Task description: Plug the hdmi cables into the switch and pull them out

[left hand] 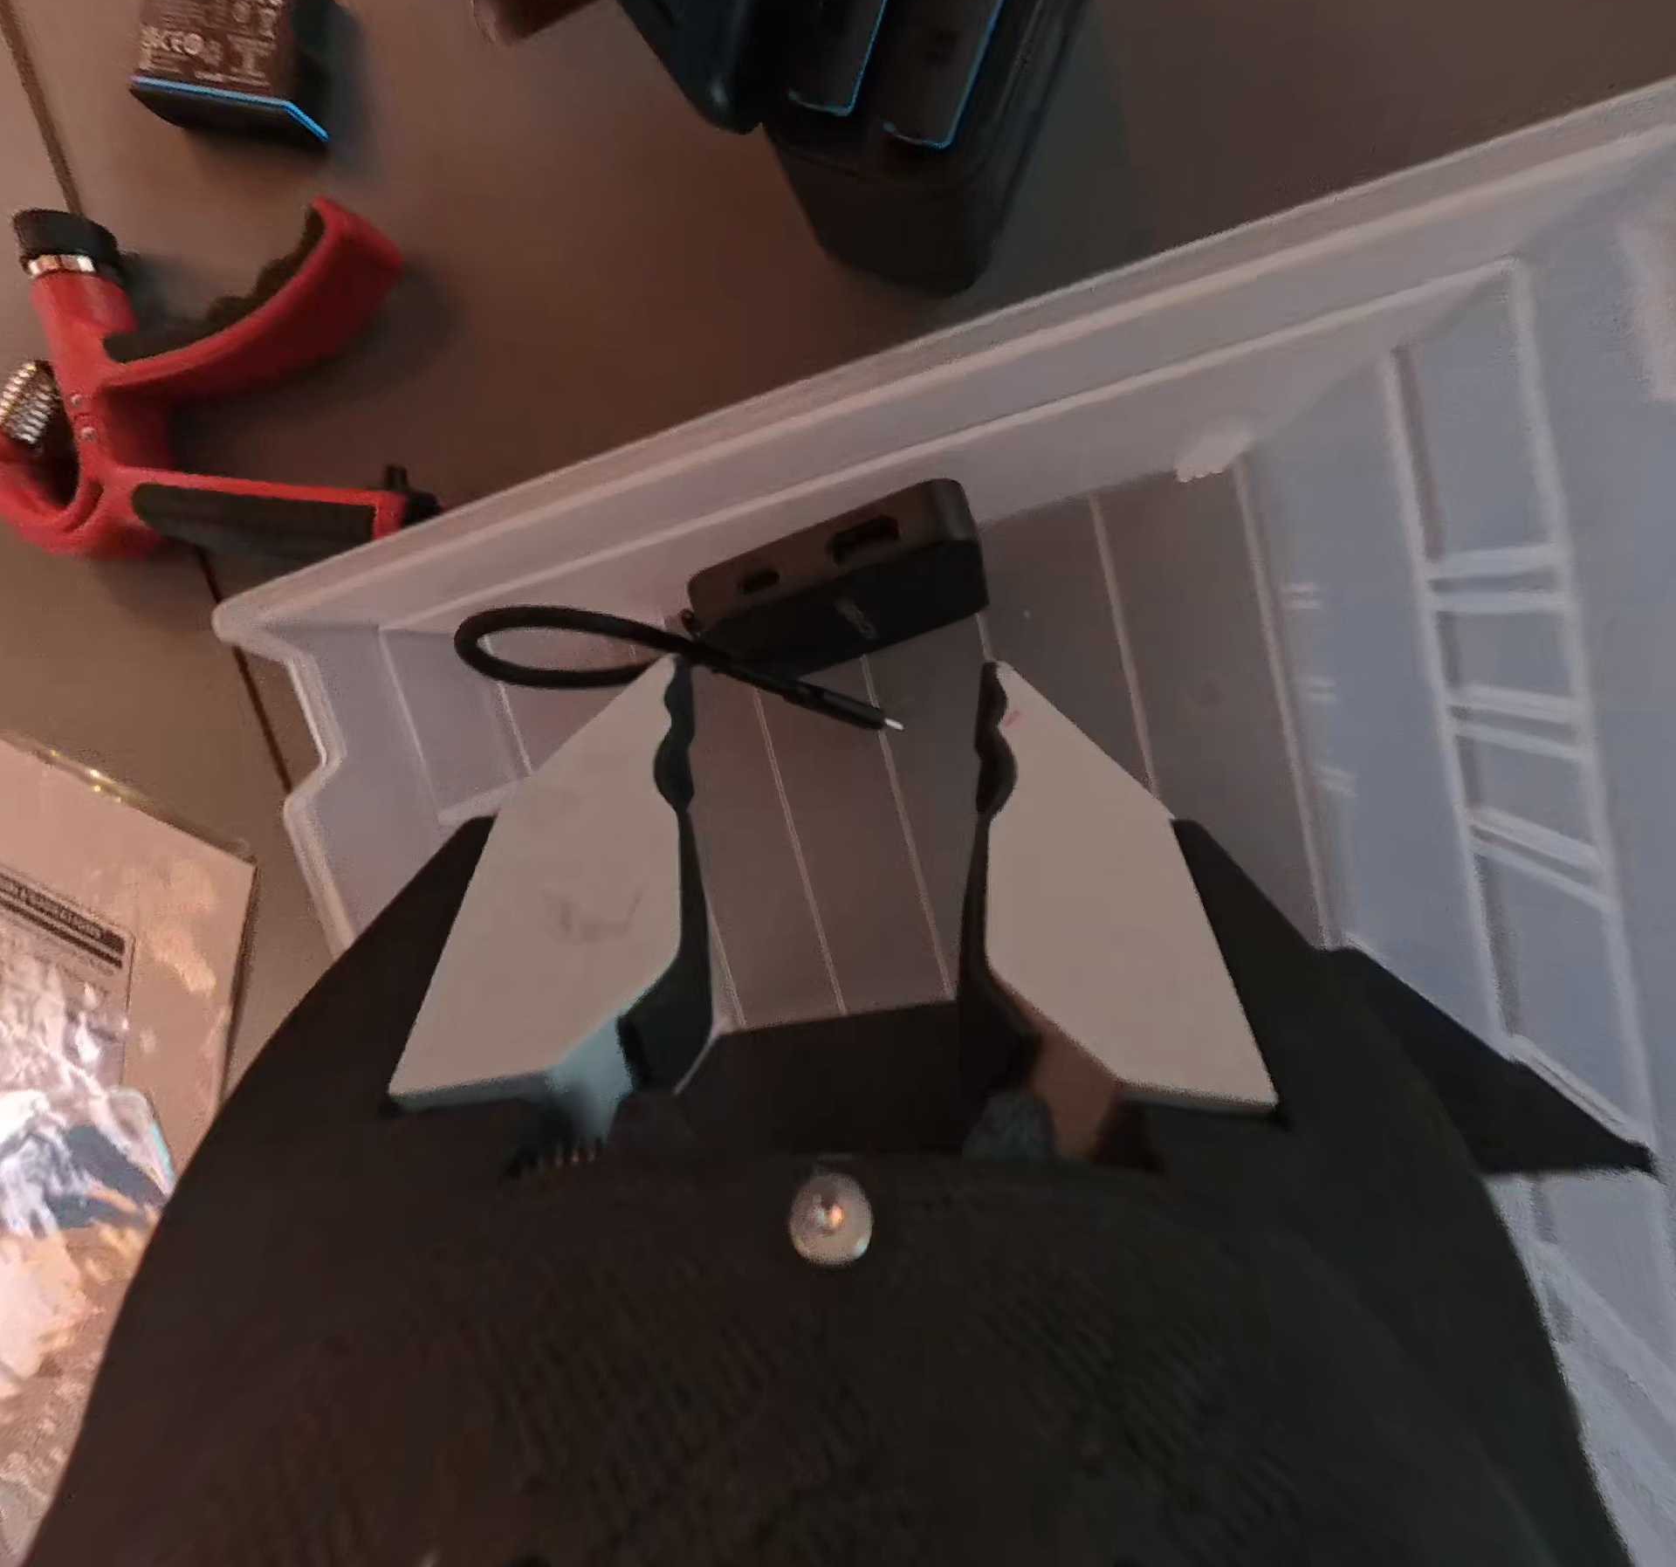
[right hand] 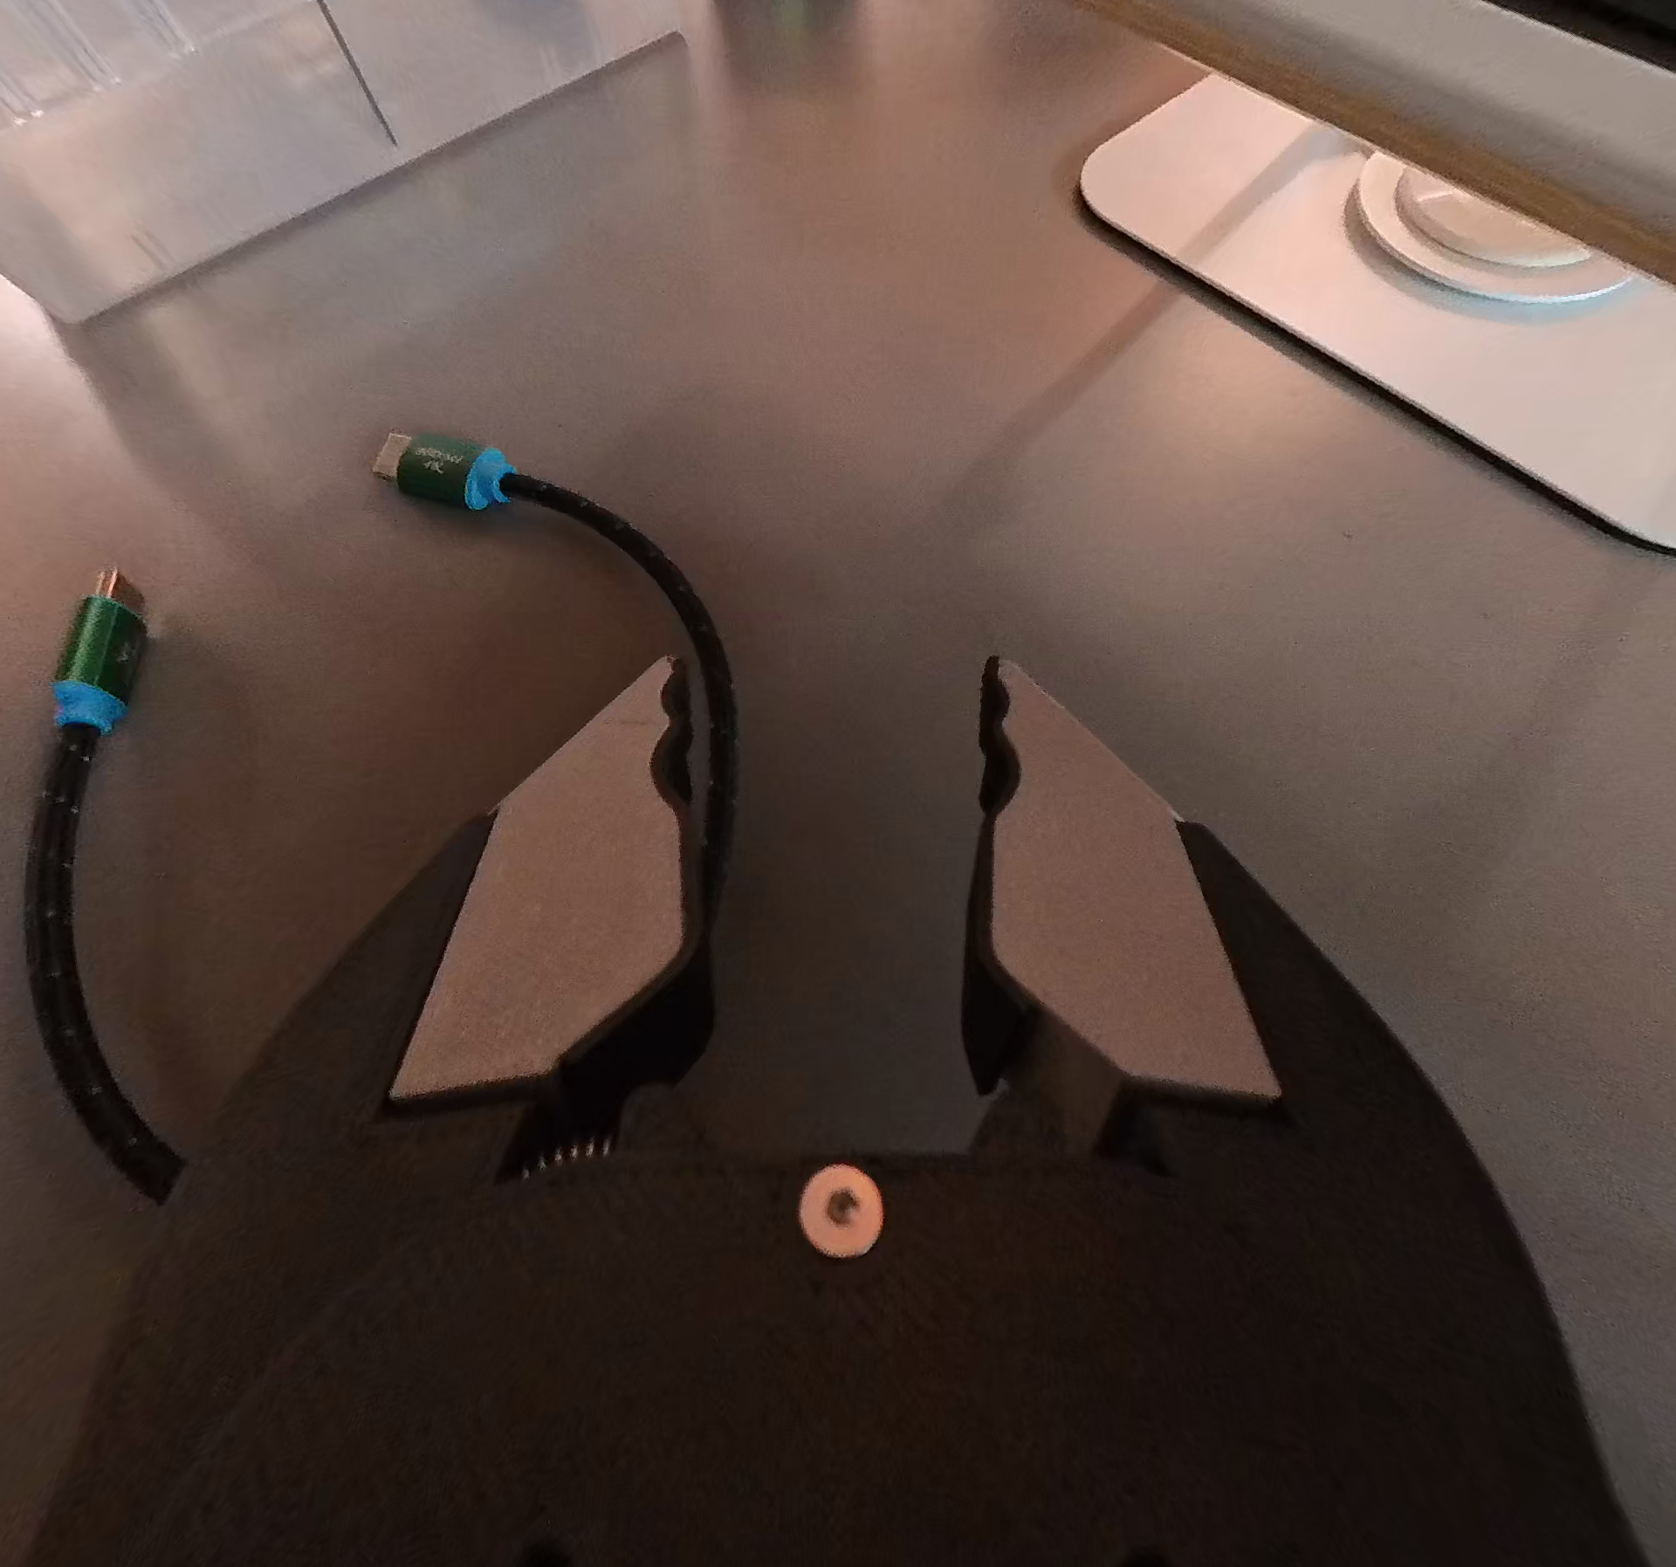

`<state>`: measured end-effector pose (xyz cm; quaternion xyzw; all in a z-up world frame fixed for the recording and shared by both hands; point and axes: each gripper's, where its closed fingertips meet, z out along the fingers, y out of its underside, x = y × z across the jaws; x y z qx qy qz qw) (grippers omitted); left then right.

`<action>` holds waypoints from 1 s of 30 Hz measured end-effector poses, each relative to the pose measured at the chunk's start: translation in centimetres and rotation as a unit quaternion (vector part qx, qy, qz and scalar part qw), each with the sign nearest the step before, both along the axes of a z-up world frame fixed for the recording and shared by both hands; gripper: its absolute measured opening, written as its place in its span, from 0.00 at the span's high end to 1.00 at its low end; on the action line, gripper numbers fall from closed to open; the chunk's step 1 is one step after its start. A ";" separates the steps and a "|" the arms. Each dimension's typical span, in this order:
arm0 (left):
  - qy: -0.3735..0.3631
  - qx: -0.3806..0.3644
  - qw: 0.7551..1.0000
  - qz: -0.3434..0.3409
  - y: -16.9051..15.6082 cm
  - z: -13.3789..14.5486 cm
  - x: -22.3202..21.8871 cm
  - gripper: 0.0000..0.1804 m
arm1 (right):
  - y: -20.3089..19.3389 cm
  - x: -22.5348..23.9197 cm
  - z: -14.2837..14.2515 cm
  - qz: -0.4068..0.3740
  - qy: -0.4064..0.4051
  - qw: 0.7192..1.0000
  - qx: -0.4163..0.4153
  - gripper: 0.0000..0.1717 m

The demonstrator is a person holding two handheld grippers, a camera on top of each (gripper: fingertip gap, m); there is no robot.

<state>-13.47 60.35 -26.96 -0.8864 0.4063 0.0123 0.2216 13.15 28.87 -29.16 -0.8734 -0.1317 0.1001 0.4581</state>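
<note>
So both HDMI plugs are out and lying loose on the grey table. One green-shelled plug with a blue collar (right hand: 444, 471) sits far left of the right gripper (right hand: 830, 707); the other green plug (right hand: 100, 635) is further left, near the frame edge. The small black switch box (left hand: 843, 580) sits inside the clear plastic bin (left hand: 635, 526), tucked against its far wall, ports empty, with its own thin black pigtail cable (left hand: 562, 653) looped to the left. Whether a plug-in round has happened I can't tell; as it lies, nothing is connected.

The left gripper (left hand: 830, 707) hangs over the bin floor, jaws wide, nothing in them. The right one is spread wide too; the black braided cable (right hand: 716, 707) runs just beside its left finger, not pinched.

Room-wise: the bin wall crowds the switch, the white monitor stand (right hand: 1360, 299) is far right, and the middle of the table is open.
</note>
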 end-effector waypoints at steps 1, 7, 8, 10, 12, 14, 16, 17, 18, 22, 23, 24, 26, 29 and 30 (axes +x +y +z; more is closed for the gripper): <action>-0.004 -0.002 1.000 0.003 0.4 -0.4 0.1 0.64 | 0.0 -0.1 -0.1 0.002 0.001 1.000 -0.002 0.64; -0.074 -0.043 0.996 0.025 0.8 -1.3 2.2 0.54 | 0.0 -0.2 -0.1 0.006 -0.006 1.000 -0.001 0.64; -0.067 -0.035 0.997 0.024 1.0 -1.3 2.2 0.56 | 0.0 -0.2 -0.1 0.005 -0.006 1.000 -0.002 0.64; -0.047 -0.018 0.998 0.024 1.3 -1.4 1.8 0.60 | 0.0 -0.2 0.0 0.004 -0.005 1.000 0.001 0.64; -0.039 -0.008 0.999 0.024 1.5 -1.4 1.7 0.63 | 0.0 -0.1 0.1 0.003 -0.004 1.000 0.003 0.64; -0.039 -0.005 0.999 0.026 1.4 -1.4 1.7 0.63 | 0.0 -0.1 0.1 0.001 -0.005 1.000 0.004 0.64; -0.039 0.004 0.999 0.028 1.3 -1.0 1.6 0.63 | 0.0 -0.1 0.1 0.001 -0.004 1.000 0.006 0.64; -0.040 0.012 0.999 0.029 1.2 -0.5 1.5 0.63 | -0.1 -0.1 0.2 0.001 -0.003 1.000 0.007 0.64; -0.042 0.023 0.998 0.028 1.1 0.2 1.5 0.63 | -0.1 -0.1 0.2 0.001 -0.002 1.000 0.008 0.64; -0.062 0.077 0.995 0.021 0.4 4.6 1.4 0.63 | -0.2 -0.1 0.3 0.000 0.001 1.000 0.010 0.65; -0.069 0.094 0.993 0.015 0.0 6.1 1.5 0.64 | -0.2 -0.1 0.3 -0.001 0.000 1.000 0.010 0.65; -0.078 0.110 0.991 0.007 -0.6 7.7 1.8 0.63 | -0.2 0.0 0.3 -0.001 0.000 1.000 0.011 0.65; -0.093 0.150 0.984 -0.030 -2.5 11.1 3.2 0.64 | -0.2 0.1 0.5 -0.004 0.000 1.000 0.016 0.65; -0.075 0.203 0.965 -0.146 -8.5 14.5 7.3 0.63 | -0.2 0.3 0.8 -0.011 0.001 1.000 0.024 0.65; -0.055 0.218 0.956 -0.190 -10.8 14.9 8.6 0.63 | -0.2 0.4 0.9 -0.013 0.002 1.000 0.028 0.65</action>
